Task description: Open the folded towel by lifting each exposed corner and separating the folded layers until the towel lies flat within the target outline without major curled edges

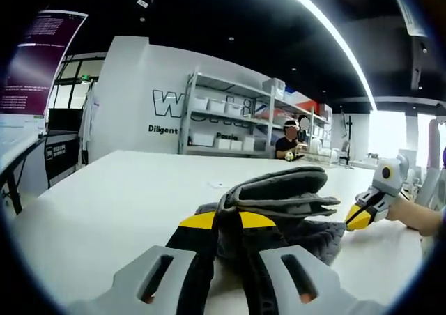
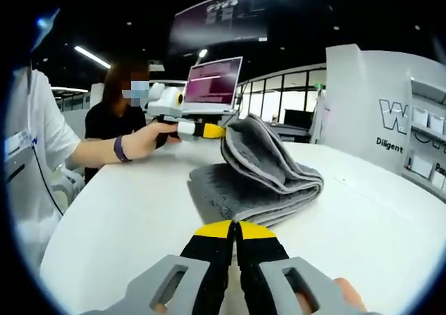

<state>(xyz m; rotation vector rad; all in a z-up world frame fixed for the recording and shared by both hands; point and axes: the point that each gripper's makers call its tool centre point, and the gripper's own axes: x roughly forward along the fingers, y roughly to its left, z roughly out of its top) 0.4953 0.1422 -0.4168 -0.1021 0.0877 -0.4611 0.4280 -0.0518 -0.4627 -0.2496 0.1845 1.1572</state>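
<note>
Grey terry towel [image 2: 254, 172] folded on a white table [image 2: 369, 217], upper layers lifted and curled into a thick roll above the flat bottom layer. In the right gripper view, left gripper [image 2: 221, 131] reaching in from the far side, yellow-tipped jaws clamped on the raised edge of the towel, held by a hand [image 2: 143, 139] with a dark wristband; a person in a white sleeve at the left margin. Right gripper [image 2: 235, 229] low in the foreground of the same view, black-and-yellow jaws pressed together with nothing between them, tips just short of the towel's near edge.

In the left gripper view, left gripper [image 1: 227, 221] closed on the towel [image 1: 282, 196], dark fabric bunched between the yellow tips and folds stacked beyond. Right gripper [image 1: 357, 219] entering from the right, yellow tip near the towel's side, apart from the fabric or barely touching: cannot tell which.

Beyond the table, metal shelving [image 1: 223, 116] with white bins against a lettered white wall, a seated person [image 1: 287, 146] near it, and a laptop [image 2: 210, 85] with a purple screen on a far desk.
</note>
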